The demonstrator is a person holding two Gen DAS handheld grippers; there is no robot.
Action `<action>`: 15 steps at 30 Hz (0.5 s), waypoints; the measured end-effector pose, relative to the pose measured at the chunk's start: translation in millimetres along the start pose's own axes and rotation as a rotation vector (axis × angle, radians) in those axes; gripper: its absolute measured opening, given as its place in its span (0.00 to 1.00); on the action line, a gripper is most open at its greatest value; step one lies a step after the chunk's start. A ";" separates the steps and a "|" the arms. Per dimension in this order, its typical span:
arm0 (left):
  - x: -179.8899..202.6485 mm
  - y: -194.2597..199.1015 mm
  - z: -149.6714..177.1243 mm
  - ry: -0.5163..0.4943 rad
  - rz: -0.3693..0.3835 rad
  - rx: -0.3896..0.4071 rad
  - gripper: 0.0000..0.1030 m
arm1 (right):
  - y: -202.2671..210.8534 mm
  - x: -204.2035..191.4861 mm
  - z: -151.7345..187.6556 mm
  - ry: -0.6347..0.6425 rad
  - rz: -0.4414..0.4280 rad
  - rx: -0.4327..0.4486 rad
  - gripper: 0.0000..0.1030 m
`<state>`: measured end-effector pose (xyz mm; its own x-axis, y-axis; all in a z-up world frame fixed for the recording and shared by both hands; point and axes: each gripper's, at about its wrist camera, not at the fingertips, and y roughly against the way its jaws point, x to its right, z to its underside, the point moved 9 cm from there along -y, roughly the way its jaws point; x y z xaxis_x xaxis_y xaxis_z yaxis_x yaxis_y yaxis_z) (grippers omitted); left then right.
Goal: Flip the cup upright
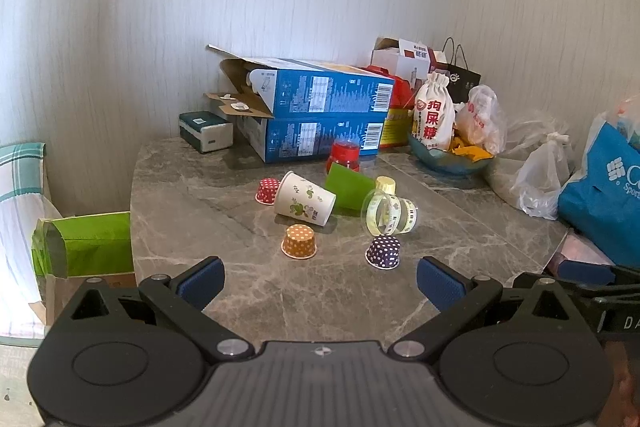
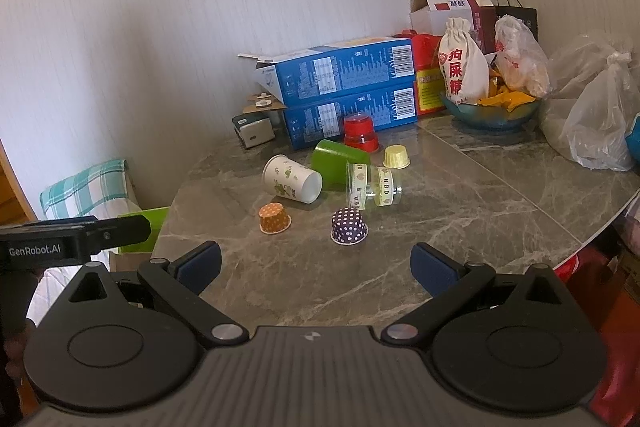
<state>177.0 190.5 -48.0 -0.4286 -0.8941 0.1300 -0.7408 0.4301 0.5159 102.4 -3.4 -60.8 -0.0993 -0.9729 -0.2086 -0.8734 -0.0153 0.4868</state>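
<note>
Ahead of both wide-open tongs, left (image 1: pixel 320 285) and right (image 2: pixel 316 269), white leaf-printed paper cup (image 1: pixel 306 199) lies sideways.

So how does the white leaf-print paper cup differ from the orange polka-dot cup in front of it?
The white leaf-print paper cup lies on its side with its open mouth showing in the right wrist view; the orange polka-dot cup stands inverted, wide rim down. The white cup is clearly taller and plain-walled with green leaf prints, while the orange one is squat, pleated and dotted. Both sit on the marble table, untouched, neither upright.
</note>
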 end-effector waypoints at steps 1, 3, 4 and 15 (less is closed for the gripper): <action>0.3 0.2 0.2 0.000 0.000 0.001 1.00 | 0.4 0.1 0.2 0.001 0.000 0.000 0.99; -0.1 0.6 0.5 0.000 0.005 -0.001 1.00 | 0.5 -0.2 0.4 0.000 0.002 0.001 0.99; -0.1 0.8 0.7 0.000 0.007 -0.002 1.00 | 0.8 -0.2 0.5 0.000 0.003 0.001 0.99; 2.1 -11.2 0.7 -0.001 0.002 -0.026 1.00 | -6.5 4.6 5.2 0.012 0.001 -0.023 0.99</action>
<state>184.0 183.9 -54.2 -0.4306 -0.8931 0.1299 -0.7263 0.4283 0.5375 105.2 -6.6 -69.4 -0.0943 -0.9756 -0.1982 -0.8620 -0.0195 0.5065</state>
